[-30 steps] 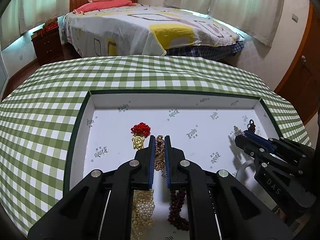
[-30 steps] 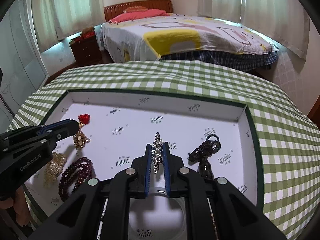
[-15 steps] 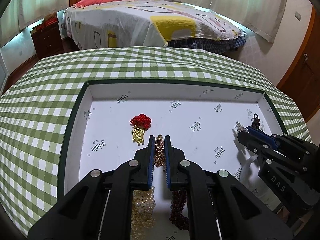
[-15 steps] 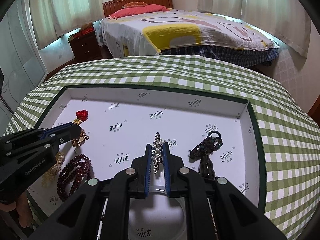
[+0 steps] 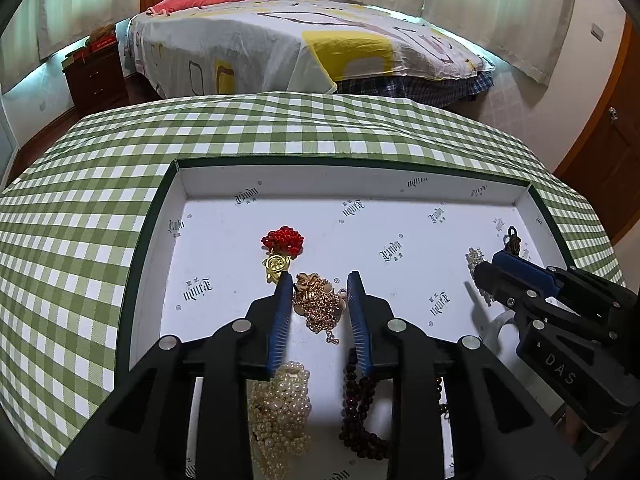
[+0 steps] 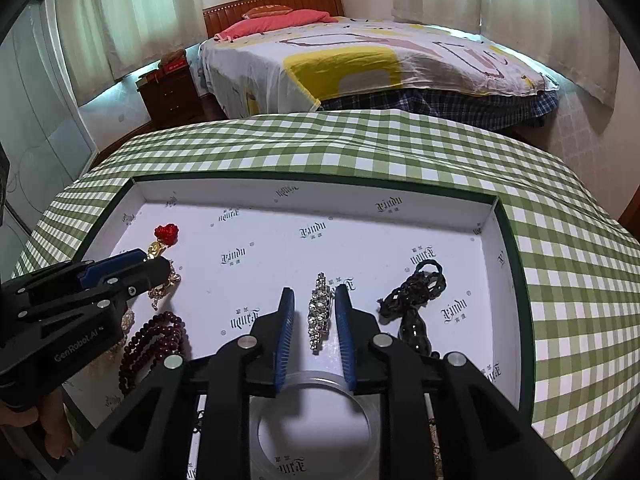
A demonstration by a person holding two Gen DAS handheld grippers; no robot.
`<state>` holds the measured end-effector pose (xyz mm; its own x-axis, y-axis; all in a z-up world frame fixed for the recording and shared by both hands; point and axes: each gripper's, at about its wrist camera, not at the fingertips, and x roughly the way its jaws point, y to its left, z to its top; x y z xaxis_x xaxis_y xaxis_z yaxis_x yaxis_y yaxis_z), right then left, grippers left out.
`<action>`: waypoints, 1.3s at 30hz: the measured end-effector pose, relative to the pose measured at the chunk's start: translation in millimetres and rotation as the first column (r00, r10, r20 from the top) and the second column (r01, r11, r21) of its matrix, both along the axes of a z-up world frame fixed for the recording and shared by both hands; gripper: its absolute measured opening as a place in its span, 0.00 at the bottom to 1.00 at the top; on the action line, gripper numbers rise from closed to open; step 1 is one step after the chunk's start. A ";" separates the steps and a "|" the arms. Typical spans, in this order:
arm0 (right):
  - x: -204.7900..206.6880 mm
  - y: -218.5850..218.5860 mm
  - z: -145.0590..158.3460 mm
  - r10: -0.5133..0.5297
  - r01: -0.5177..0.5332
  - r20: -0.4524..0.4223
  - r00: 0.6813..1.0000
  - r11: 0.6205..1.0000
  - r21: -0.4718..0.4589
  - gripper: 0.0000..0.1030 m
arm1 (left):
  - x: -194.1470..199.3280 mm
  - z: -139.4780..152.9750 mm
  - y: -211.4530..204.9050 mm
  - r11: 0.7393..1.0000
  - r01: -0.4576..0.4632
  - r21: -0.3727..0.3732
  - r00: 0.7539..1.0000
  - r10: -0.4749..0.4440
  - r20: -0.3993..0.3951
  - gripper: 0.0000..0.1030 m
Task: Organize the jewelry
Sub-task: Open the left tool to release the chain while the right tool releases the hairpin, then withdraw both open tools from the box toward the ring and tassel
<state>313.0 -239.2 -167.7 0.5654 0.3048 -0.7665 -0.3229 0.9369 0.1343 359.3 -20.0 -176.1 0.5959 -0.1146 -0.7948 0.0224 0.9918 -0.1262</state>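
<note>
Two grippers are what I'm steering, over a table under a green checked cloth (image 5: pixel 280 132), with a bed (image 6: pixel 360 60) beyond it. On the cloth sits a shallow white tray (image 5: pixel 352 188) with a dark green rim, and all the jewelry lies on its floor. My left gripper (image 5: pixel 320 280) has just been opening: its jaws now stand apart on either side of a gold chain (image 5: pixel 318 300), whose heap lies in the gap with neither blue pad pressing on it. My right gripper (image 6: pixel 314 294) has likewise just been opening, and its jaws flank a rhinestone clip (image 6: pixel 320 314) that lies on the tray floor between them, clear of both pads. Nearer me under the left gripper I see a pearl strand (image 5: pixel 282 412) and, beside it, a dark red bead bracelet (image 5: pixel 360 412). Under the right gripper lies a clear ring-shaped bangle (image 6: pixel 314 420). To the right of the clip is a black knotted cord with a dark pendant (image 6: pixel 414 300). Just past the chain lie a red knot (image 5: pixel 283 240) and, touching it, a small gold charm (image 5: pixel 275 265).
</note>
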 end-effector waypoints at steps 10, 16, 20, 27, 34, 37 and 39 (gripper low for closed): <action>-2.0 -1.3 3.5 -0.008 0.008 0.017 1.000 1.000 0.009 0.45 | -4.1 8.4 3.4 1.000 -0.007 0.013 1.000 0.006 0.020 0.46; -4.7 -2.3 7.3 -0.017 0.017 0.039 0.999 1.000 0.007 0.57 | -9.3 16.5 6.4 0.999 -0.017 0.034 0.999 0.016 0.040 0.56; -6.8 -2.8 10.2 -0.022 0.022 0.055 0.998 1.000 0.001 0.65 | -14.9 21.5 8.6 0.998 -0.031 0.057 0.998 0.027 0.060 0.63; -10.6 -6.0 15.0 -0.032 0.033 0.074 0.997 0.999 -0.003 0.74 | -27.4 30.0 12.5 0.996 -0.050 0.080 0.995 0.042 0.094 0.76; -18.5 -12.8 21.4 -0.045 0.045 0.089 0.995 0.999 0.001 0.77 | -44.1 42.1 13.1 0.994 -0.057 0.094 0.992 0.046 0.116 0.79; -25.7 -16.5 28.2 -0.054 0.053 0.102 0.993 0.999 0.010 0.77 | -53.2 51.4 12.4 0.994 -0.062 0.093 0.990 0.049 0.134 0.81; -31.1 -18.9 32.7 -0.057 0.056 0.113 0.992 0.998 0.011 0.77 | -62.2 59.0 11.8 0.993 -0.066 0.097 0.986 0.051 0.156 0.83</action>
